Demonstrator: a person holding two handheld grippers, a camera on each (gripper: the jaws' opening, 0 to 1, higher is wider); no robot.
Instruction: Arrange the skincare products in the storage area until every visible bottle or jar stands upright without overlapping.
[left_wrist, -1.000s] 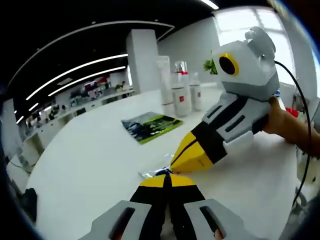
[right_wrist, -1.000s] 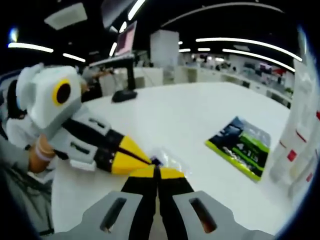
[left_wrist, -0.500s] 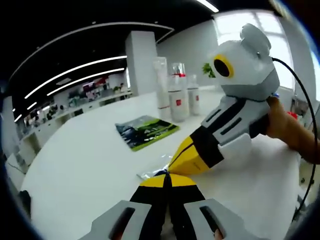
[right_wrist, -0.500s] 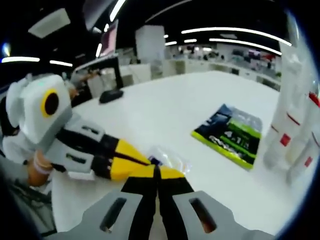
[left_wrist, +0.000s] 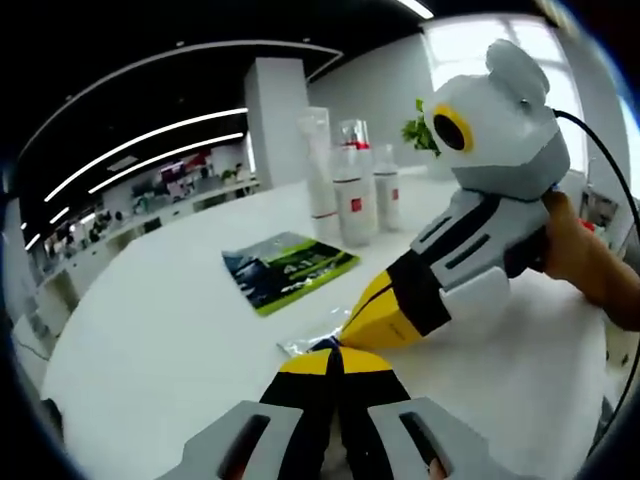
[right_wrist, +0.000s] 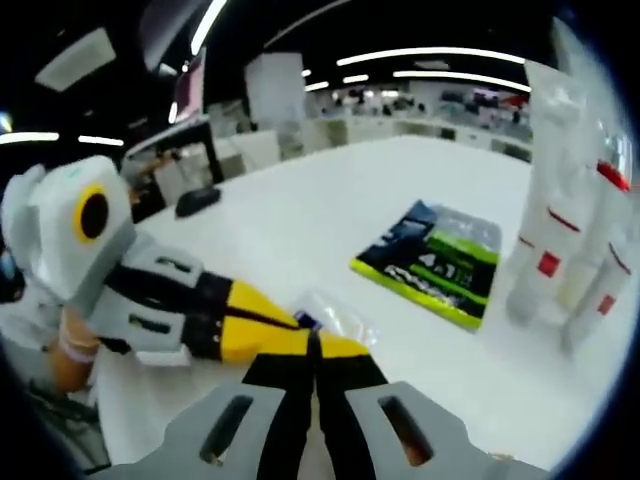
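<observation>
Tearing is my worry: both my left tongs (left_wrist: 335, 352) and right tongs (right_wrist: 314, 340) are pinched shut on the same small clear crinkly plastic sachet (right_wrist: 335, 318), low centre of both frames on the white table (left_wrist: 170, 330), and pulling apart could rip it. It lies flat, long axis unclear. Upper centre, tall white bottles with red labels (left_wrist: 355, 190) stand upright beyond a flat green-and-black packet (left_wrist: 288, 268).

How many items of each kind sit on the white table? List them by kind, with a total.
Tall white bottles with red labels, standing upright: 3
Flat green-and-black sachet: 1
Small clear plastic packet at the tips of both grippers: 1
Total: 5
</observation>
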